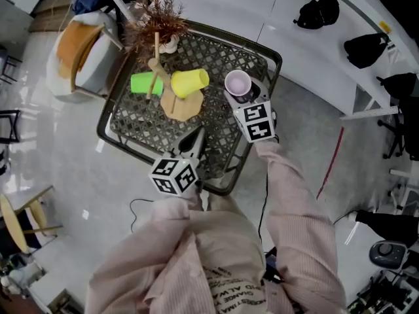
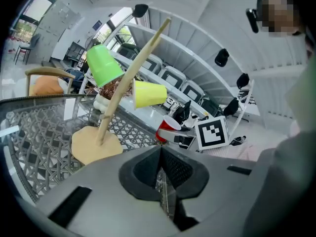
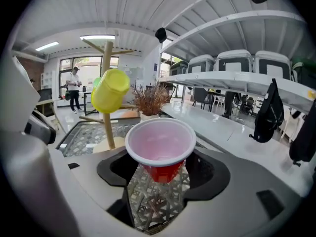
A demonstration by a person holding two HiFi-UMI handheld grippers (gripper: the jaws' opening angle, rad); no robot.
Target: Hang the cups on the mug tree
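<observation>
A wooden mug tree (image 1: 178,102) stands on the metal lattice table (image 1: 131,133). A green cup (image 1: 145,83) and a yellow cup (image 1: 190,82) hang on its pegs. My right gripper (image 1: 243,95) is to the right of the tree, its jaws shut on a red cup (image 1: 237,84) held mouth up with its white inside showing. In the right gripper view the red cup (image 3: 160,149) sits between the pads, with the yellow cup (image 3: 109,90) ahead to the left. My left gripper (image 1: 193,142) hovers over the table's near side, shut and empty. Its view shows the tree (image 2: 126,85) and the red cup (image 2: 168,128).
A dried plant in a white pot (image 1: 157,21) stands at the table's far edge behind the tree. A chair with an orange cushion (image 1: 82,51) is at the far left. A white bench with black bags (image 1: 317,8) runs along the right.
</observation>
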